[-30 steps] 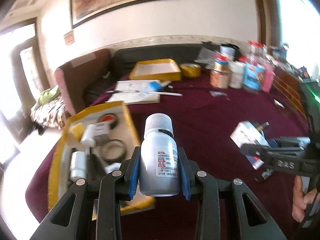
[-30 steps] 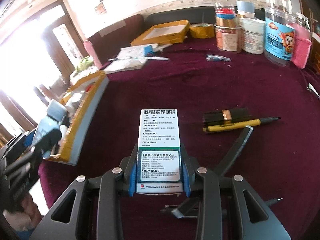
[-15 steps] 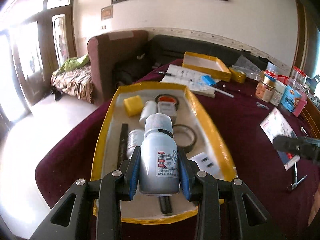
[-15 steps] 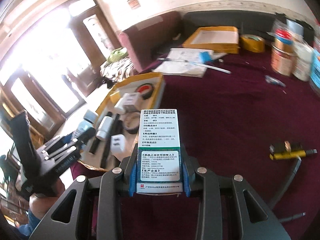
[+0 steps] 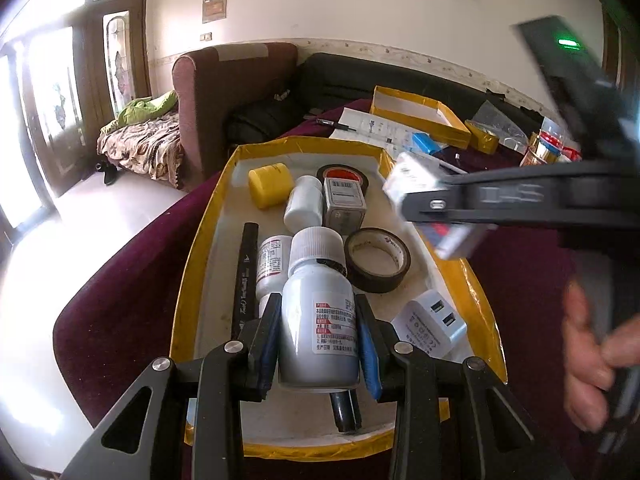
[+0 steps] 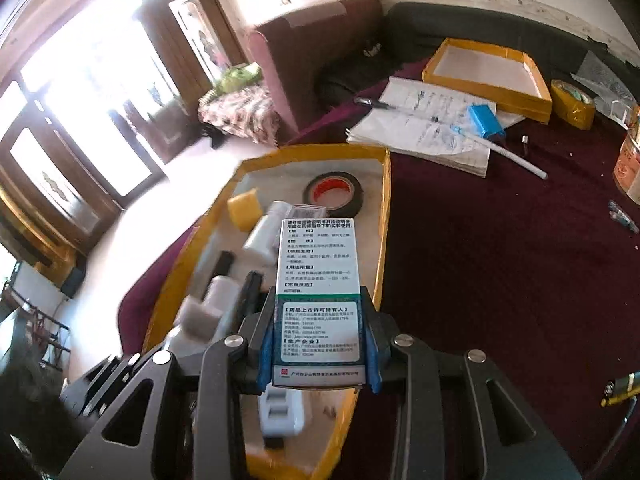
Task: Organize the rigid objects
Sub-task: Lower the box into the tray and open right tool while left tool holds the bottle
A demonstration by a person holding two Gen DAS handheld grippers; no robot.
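Note:
My left gripper point(image 5: 318, 338) is shut on a white pill bottle point(image 5: 318, 320) with a ribbed cap, held over the near end of the yellow-rimmed tray point(image 5: 200, 248). My right gripper point(image 6: 318, 344) is shut on a white and green medicine box point(image 6: 318, 280), held above the same tray point(image 6: 382, 216) near its right rim. In the left wrist view the right gripper point(image 5: 440, 208) comes in from the right, blurred, with the medicine box point(image 5: 416, 176) over the tray's right edge. A hand point(image 5: 592, 360) grips its handle.
The tray holds a yellow cap point(image 5: 270, 184), small white bottles point(image 5: 302, 208), tape rolls point(image 5: 378, 258), a black marker point(image 5: 246, 276) and a white USB charger point(image 5: 430, 326). Beyond lie papers point(image 6: 424, 128), an empty yellow tray point(image 6: 486, 72), a yellow tape roll point(image 6: 572, 102) and a maroon armchair point(image 5: 232, 92).
Both grippers swung left over the yellow tray with their loads. The right gripper travelled farther and now shows up close in the left wrist view.

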